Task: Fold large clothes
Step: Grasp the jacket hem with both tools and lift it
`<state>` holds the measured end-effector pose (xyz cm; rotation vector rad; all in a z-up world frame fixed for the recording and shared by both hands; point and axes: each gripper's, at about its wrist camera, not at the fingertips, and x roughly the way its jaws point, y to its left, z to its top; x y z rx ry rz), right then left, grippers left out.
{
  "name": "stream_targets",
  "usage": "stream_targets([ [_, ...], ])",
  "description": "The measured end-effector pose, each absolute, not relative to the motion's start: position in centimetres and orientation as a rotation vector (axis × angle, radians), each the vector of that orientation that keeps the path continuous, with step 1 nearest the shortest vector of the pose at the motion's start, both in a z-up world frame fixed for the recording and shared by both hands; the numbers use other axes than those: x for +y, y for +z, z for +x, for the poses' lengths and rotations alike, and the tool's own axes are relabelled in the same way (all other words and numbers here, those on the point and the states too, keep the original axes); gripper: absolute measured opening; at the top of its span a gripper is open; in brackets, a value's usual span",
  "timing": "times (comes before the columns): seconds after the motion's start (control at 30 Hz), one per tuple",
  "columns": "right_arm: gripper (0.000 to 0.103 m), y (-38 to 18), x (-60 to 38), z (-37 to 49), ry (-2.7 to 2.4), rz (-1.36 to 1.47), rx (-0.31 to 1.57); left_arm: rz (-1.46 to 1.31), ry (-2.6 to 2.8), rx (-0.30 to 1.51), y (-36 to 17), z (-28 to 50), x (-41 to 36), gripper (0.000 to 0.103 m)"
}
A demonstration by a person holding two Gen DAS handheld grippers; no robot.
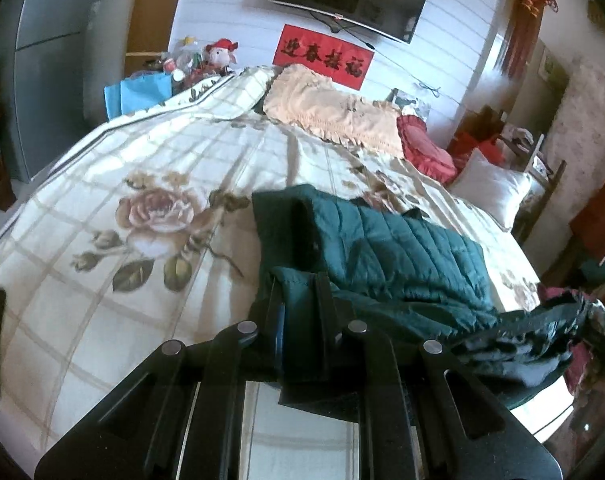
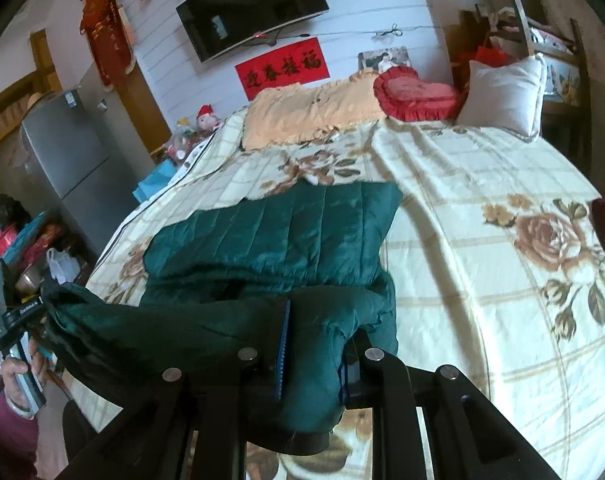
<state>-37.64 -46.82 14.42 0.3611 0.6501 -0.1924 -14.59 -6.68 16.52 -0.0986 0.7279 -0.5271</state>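
Left wrist view, jacket: a dark green quilted jacket (image 1: 382,256) is seen lying across the near edge of a bed (image 1: 102,240) covered by a cream, rose-printed quilt.
Left wrist view, left tool: the left tool (image 1: 300,280) is clamped narrowly on a fold of the jacket's near hem, which is lifted off the quilt.
Left wrist view, direction: the rest of the jacket is spread ahead and to the right of the tool, its quilted body resting flat.
Right wrist view, right tool: the right tool (image 2: 314,344) is closed on a bunched green edge at the jacket's other near corner.
Right wrist view, span: the held edge is stretched leftward to the left tool (image 2: 20,320), gripped in a hand (image 2: 22,376).
Right wrist view, long axis: the lifted hem is judged to run side to side between both tools, with the flat body lying ahead toward the pillows (image 2: 314,114).
Coming move: the hem is likely to be carried forward over the body, both tools equally near.
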Motion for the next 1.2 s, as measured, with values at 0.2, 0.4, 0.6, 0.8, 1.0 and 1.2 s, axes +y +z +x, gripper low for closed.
stream_targets([
  [0.2, 0.017, 14.8, -48.5, -34.2, -0.241, 0.367, 0.648, -0.083, -0.497, 0.701, 17.0, -12.1, -8.7, 0.012],
  [0.4, 0.017, 14.7, -49.9, -31.0, -0.283, 0.337, 0.663, -0.064, -0.462, 0.689, 16.9, -9.5, -10.6, 0.012],
  [0.6, 0.017, 14.6, -51.1, -28.8, -0.314, 0.353, 0.657, -0.043, -0.428, 0.686, 16.6, -7.3, -12.0, 0.012],
  [0.8, 0.017, 14.4, -52.1, -27.0, -0.332, 0.358, 0.666, -0.058, -0.408, 0.713, 15.6, -5.0, -12.7, 0.012],
  [1.0, 0.017, 14.2, -52.4, -24.9, -0.348, 0.338, 0.678, -0.058, -0.386, 0.742, 14.6, -2.9, -13.4, 0.012],
  [1.2, 0.017, 13.5, -53.8, -22.1, -0.365, 0.358, 0.708, -0.089, -0.368, 0.794, 13.9, -0.4, -14.2, 0.012],
])
